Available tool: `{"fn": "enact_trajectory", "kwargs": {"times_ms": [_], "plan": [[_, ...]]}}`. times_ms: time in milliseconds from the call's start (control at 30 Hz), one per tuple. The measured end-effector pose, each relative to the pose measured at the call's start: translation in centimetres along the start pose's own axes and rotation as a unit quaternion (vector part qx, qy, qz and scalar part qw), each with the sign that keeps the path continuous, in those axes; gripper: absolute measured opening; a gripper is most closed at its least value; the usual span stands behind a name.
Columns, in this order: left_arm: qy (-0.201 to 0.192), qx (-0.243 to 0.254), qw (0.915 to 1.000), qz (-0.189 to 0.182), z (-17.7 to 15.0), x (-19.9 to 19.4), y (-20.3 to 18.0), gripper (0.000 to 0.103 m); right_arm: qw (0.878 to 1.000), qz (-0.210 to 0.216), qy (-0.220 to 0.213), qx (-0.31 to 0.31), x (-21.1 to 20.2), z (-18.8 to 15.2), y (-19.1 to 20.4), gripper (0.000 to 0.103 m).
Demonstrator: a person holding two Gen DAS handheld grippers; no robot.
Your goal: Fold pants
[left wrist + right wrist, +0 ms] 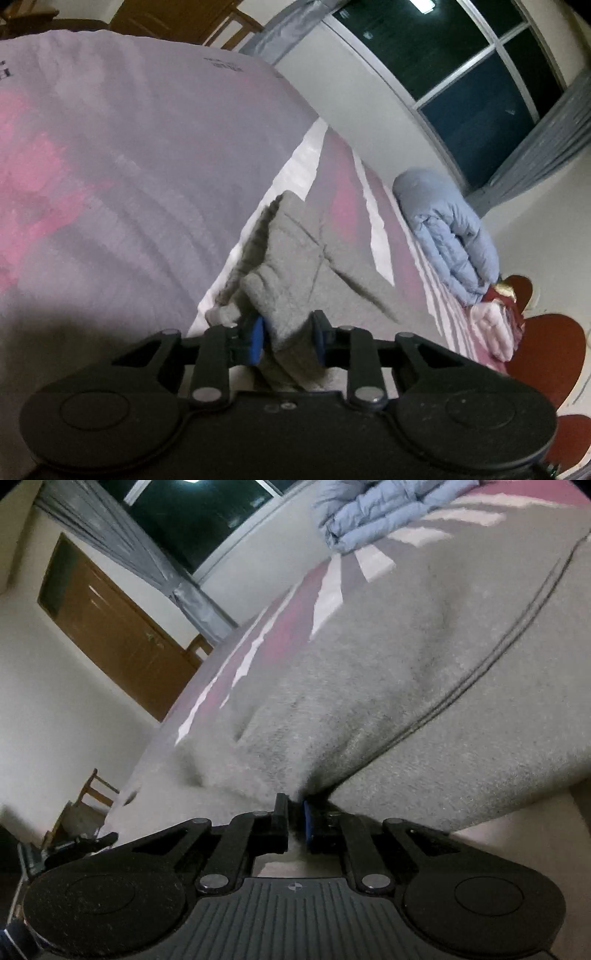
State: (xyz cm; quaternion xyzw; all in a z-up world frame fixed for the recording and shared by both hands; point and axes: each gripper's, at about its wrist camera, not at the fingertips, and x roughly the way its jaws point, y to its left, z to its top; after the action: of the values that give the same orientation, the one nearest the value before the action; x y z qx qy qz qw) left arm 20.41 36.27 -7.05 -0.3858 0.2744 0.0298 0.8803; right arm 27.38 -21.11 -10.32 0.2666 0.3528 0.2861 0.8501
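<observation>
Grey fleece pants [295,258] lie on a bed with a grey, pink and white cover [110,166]. In the left wrist view my left gripper [290,338] is shut on a thick bunch of the grey fabric, which fills the gap between its blue pads [257,338]. In the right wrist view the pants [406,664] spread wide ahead, with a dark double seam curving across them. My right gripper [295,819] is shut on a pinched fold at their near edge, the jaws almost touching.
A folded light-blue puffy quilt [447,236] lies at the far side of the bed, with pink and red bedding [495,325] beside it. A dark window [480,74] with grey curtains stands behind. A brown wooden door [118,627] and a wooden chair [96,790] are left of the bed.
</observation>
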Motion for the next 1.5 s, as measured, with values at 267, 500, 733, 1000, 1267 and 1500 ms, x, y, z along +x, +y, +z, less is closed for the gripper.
{"fn": "enact_trajectory", "kwargs": {"times_ms": [267, 500, 733, 1000, 1267, 1500], "plan": [[-0.024, 0.018, 0.9991, -0.029, 1.0, -1.9, -2.1, 0.018, 0.998, 0.027, -0.05, -0.024, -3.4, 1.4, 2.7, 0.008], [0.002, 0.007, 1.0, 0.004, 0.0, -0.4, -0.6, 0.018, 1.0, -0.009, 0.004, -0.006, -1.6, -1.3, 0.8, 0.008], [0.0, 0.052, 0.9976, 0.045, -0.2, -1.0, -2.3, 0.033, 1.0, -0.007, 0.006, 0.0, -2.7, -0.8, 1.1, 0.012], [-0.058, 0.151, 0.98, 0.116, -4.4, -3.7, -9.2, 0.064, 0.996, -0.032, -0.083, 0.021, -8.1, 3.5, -0.9, 0.029], [-0.032, 0.19, 0.967, 0.167, -9.7, 2.3, -14.9, 0.073, 0.979, -0.068, -0.135, 0.139, -9.4, 8.1, -8.9, 0.029], [-0.055, 0.188, 0.9643, 0.179, -12.2, 3.4, -13.1, 0.079, 0.973, -0.063, -0.124, 0.185, -7.5, 11.6, -13.9, 0.029]]}}
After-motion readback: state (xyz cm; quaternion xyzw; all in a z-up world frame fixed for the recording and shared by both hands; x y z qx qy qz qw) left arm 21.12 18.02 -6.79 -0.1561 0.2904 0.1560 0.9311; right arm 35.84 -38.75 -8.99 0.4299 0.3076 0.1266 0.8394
